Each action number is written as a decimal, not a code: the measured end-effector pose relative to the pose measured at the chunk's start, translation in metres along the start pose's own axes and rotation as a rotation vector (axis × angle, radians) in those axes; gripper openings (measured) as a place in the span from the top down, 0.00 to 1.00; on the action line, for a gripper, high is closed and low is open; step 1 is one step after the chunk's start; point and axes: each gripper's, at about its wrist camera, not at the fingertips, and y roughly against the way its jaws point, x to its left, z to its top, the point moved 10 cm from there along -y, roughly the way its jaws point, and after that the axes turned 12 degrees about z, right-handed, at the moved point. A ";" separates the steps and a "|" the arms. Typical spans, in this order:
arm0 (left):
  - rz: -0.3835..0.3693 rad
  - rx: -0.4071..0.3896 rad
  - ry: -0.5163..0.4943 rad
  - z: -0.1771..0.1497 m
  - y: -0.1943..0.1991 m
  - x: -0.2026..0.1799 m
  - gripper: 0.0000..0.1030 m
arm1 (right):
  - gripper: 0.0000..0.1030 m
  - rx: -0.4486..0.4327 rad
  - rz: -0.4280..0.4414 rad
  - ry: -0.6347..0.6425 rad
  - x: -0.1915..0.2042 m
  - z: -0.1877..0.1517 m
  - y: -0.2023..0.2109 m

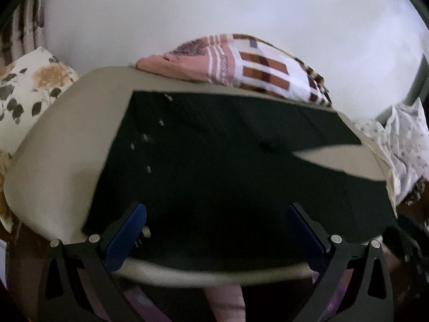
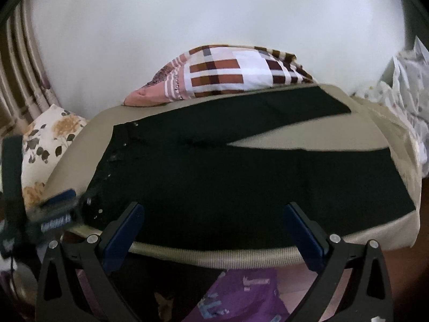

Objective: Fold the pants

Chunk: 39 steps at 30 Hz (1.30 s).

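Black pants [image 1: 219, 166] lie spread flat on a beige cushioned surface [image 1: 61, 145], waistband with small metal studs at the left, both legs running right in a V. My left gripper [image 1: 215, 212] hovers open over the near edge of the pants, close to the waist, with nothing between its blue-padded fingers. In the right wrist view the same pants [image 2: 241, 171] fill the cushion [image 2: 295, 136]. My right gripper [image 2: 213, 212] is open above the near leg. The left gripper [image 2: 57, 209] shows blurred at the left, next to the waistband corner.
A plaid pink, brown and white pillow [image 1: 257, 67] lies behind the cushion against a white wall. A floral pillow [image 1: 29, 91] sits at the left and pale patterned fabric [image 1: 405, 145] at the right. Purple cloth [image 2: 241, 295] lies below the near edge.
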 end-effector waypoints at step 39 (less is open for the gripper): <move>-0.289 0.247 -0.158 0.175 -0.301 0.133 0.15 | 0.00 0.262 -0.008 -0.131 -0.025 -0.005 -0.127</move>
